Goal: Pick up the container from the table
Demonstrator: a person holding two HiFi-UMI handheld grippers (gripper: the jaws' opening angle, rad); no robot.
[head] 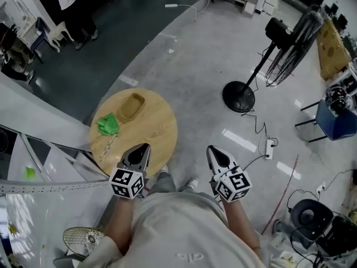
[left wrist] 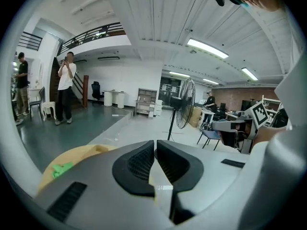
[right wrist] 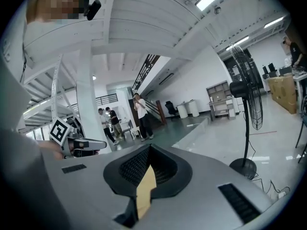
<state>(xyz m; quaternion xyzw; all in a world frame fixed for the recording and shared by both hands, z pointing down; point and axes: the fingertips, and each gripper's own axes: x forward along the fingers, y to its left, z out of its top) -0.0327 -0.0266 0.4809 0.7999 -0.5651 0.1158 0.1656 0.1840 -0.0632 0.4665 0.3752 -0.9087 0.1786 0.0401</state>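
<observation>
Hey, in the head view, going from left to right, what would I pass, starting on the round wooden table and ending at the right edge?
crumpled green item → tan container → standing fan → blue chair

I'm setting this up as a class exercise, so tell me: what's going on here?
A person stands over a small round wooden table with tongs in each hand. The left tongs hang over the table's near edge and the right tongs are off to its side, above the floor. Both are shut and empty. The tan container sits untouched toward the table's far side, next to a crumpled green thing.
</observation>
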